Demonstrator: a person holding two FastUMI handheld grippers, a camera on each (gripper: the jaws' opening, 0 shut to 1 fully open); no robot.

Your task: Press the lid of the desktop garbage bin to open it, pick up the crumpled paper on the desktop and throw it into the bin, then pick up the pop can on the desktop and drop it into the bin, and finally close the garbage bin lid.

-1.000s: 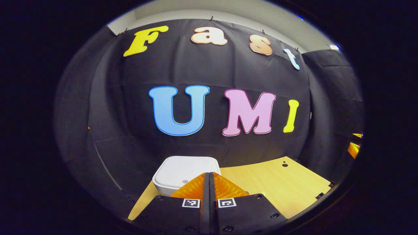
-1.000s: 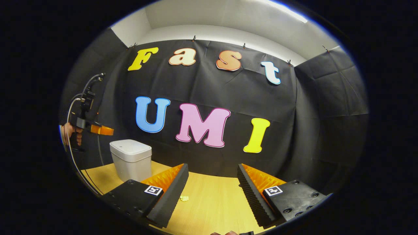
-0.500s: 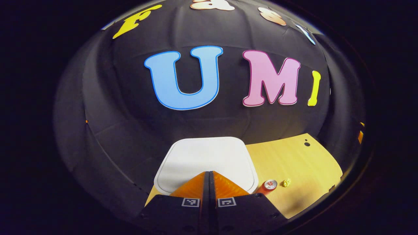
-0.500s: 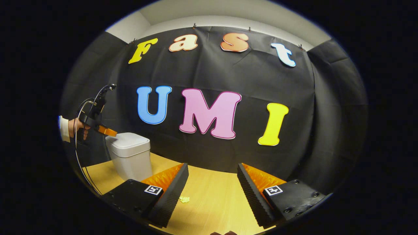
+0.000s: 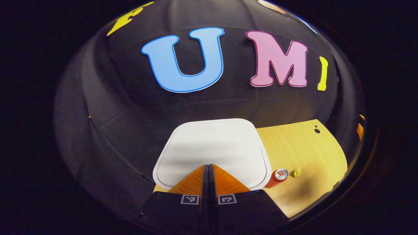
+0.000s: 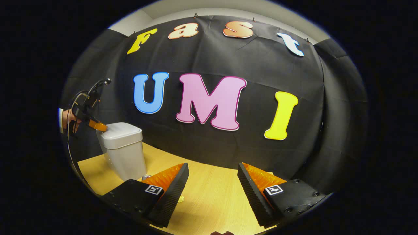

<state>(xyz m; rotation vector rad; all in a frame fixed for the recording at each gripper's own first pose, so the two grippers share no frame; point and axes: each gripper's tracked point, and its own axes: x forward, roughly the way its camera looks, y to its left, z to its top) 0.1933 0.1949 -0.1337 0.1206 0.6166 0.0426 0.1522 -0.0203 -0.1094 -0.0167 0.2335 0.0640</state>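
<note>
The left gripper [image 5: 209, 167] has dropped onto the bin lid [image 5: 212, 147], fingers clenched, tips at its near edge. Right gripper [image 6: 212, 178] hangs released; crumpled paper [image 6: 180, 198] lies just below its left finger

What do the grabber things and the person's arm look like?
Each gripper, left and right, has two wedge-shaped ridged fingers on black blocks with square black-and-white markers. Cables loop off the left one. The hand holding it shows a white cuff.
</note>
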